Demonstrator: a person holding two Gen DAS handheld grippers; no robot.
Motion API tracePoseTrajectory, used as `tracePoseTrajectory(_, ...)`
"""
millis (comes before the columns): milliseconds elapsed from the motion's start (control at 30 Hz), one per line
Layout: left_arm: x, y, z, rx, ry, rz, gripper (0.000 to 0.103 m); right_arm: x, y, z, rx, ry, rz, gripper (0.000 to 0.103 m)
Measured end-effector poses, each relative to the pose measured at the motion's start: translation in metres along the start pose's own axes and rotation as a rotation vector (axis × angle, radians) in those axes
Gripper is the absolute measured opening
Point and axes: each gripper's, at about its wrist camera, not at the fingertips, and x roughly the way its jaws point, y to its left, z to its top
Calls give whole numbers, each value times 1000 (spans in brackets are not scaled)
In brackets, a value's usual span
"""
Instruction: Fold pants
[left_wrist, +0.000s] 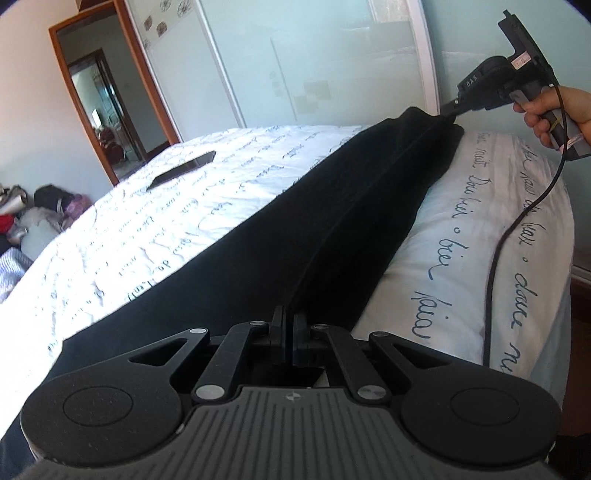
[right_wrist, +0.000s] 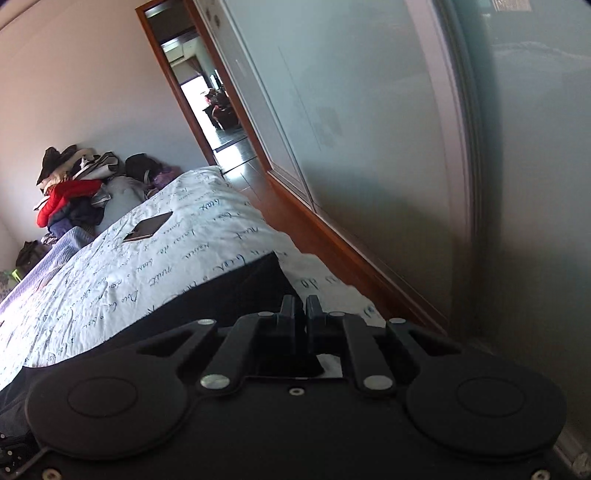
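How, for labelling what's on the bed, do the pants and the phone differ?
The pants are long, soft black cloth running along the bed; the phone is a small, stiff, glossy slab. The pants are pinched at each end by the left tongs and right tongs; the phone lies free, untouched. Both are dark and on the bed.

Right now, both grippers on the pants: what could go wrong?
1. The left gripper and right gripper are each shut on an end of the long black pants; a thin pinch may slip if they are pulled taut.
2. The black cable trails over the white script-printed bedspread beside the pants and could snag in the fold.
3. The dark flat phone lies within sweep.
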Motion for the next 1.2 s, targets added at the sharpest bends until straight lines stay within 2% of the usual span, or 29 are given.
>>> tracePoseTrajectory(133,-3,1,-4,14,-4,-10,3,-12,-2,-7,5,-11,-6,7)
tracePoseTrajectory(233,4,-4,-7,41,26,-11,7,-3,5,-11,-54,47,-52,7)
tracePoseTrajectory(267,7,-6,-8,54,34,-6,19,-1,9,-11,-91,46,-98,9)
tracePoseTrajectory(300,7,-7,-9,65,38,5,21,-3,15,-9,-124,23,-151,21)
tracePoseTrajectory(367,3,-8,-8,71,41,12,27,-13,32,-1,-180,-63,-206,23)
tracePoseTrajectory(433,-7,-4,-7,51,20,-12,38,-21,56,10,-253,-104,-144,23)
tracePoseTrajectory(500,-15,3,-4,5,-4,-59,54,-5,80,21,-325,-28,-20,26)
tracePoseTrajectory(533,-19,6,-2,-22,-18,-67,55,9,89,25,-349,29,40,34)
tracePoseTrajectory(600,-22,13,1,-65,-28,-64,55,50,102,26,-407,164,111,36)
tracePoseTrajectory(667,-21,20,3,-106,-10,-38,55,89,107,21,-475,249,67,36)
tracePoseTrajectory(700,-19,25,2,-125,5,-26,55,104,105,22,-492,243,37,36)
tracePoseTrajectory(767,-16,35,0,-147,47,12,55,110,108,29,-443,206,-10,37)
tracePoseTrajectory(800,-15,40,-1,-153,64,35,55,102,115,32,-438,167,10,39)
tracePoseTrajectory(833,-16,45,-3,-157,71,49,55,92,124,32,-468,143,79,39)
tracePoseTrajectory(900,-14,58,-4,-172,80,56,55,83,146,26,-574,159,208,37)
tracePoseTrajectory(1000,-1,72,4,-200,104,60,56,86,181,2,-788,245,294,37)
tracePoseTrajectory(1067,9,75,11,-197,121,71,56,99,195,-15,-870,333,317,37)
tracePoseTrajectory(1100,14,75,15,-181,123,67,56,105,202,-25,-932,338,298,37)
tracePoseTrajectory(1133,18,75,18,-164,119,65,57,107,205,-31,-984,311,277,47)
tracePoseTrajectory(1200,28,76,23,-119,121,61,57,112,208,-30,-1027,277,299,51)
